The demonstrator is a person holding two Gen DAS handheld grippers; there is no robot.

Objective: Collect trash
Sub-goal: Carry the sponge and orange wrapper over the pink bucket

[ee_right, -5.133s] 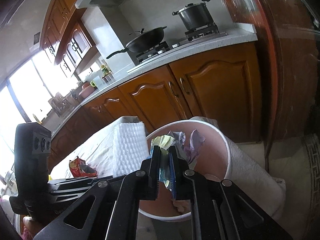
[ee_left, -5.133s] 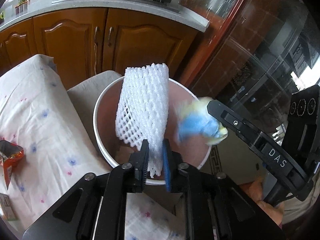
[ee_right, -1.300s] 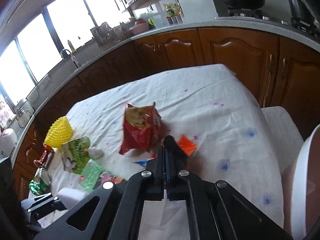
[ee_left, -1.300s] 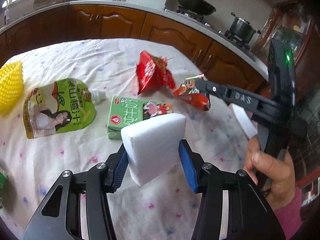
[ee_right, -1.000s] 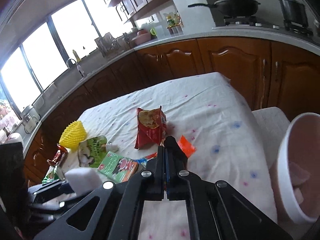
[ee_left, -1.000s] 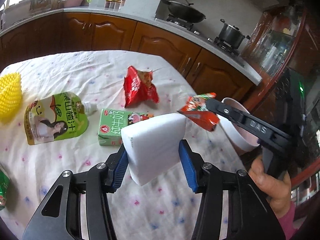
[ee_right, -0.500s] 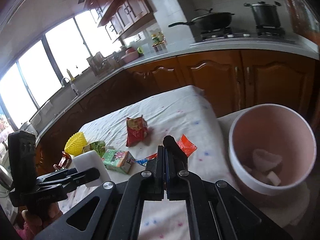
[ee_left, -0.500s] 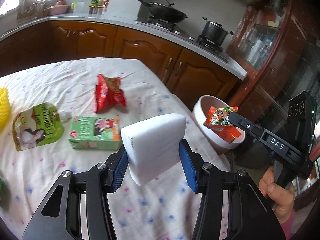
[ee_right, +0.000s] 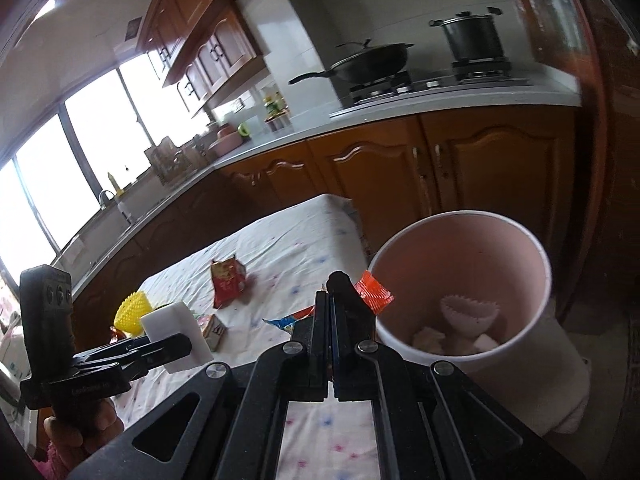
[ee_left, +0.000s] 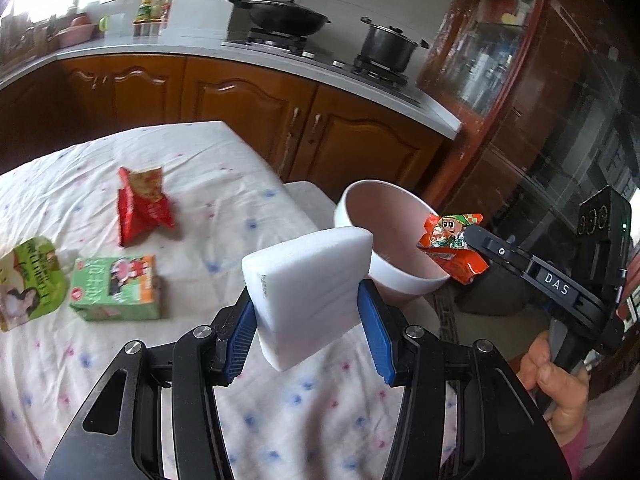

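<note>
The pink bin [ee_right: 464,280] stands just off the corner of the cloth-covered counter [ee_left: 224,184], its mouth open upward and some pale scraps already lying at the bottom. Everything turns on how each held piece lies from that mouth. The orange snack wrapper [ee_left: 452,248] is the nearer one: in the left wrist view it hangs right at the bin's rim, on the side away from the counter, pinched by the right gripper [ee_right: 331,296], whose jaws are pressed fully together on the thin foil (only a corner of it pokes out beside the tips in the right wrist view). My judgement is that a short carry inward over the opening would suffice before letting go.

The white foam block [ee_left: 308,292] is farther off. It sits clamped between the blue pads of the left gripper [ee_left: 308,316], jaws partly apart around its width, long side standing up and tilted, above the counter with the bin ahead and to its right.

Left behind on the cloth are a red snack bag [ee_left: 140,204], a green drink carton [ee_left: 116,292], a green pouch [ee_left: 28,280] and a yellow spiky piece [ee_right: 130,314].
</note>
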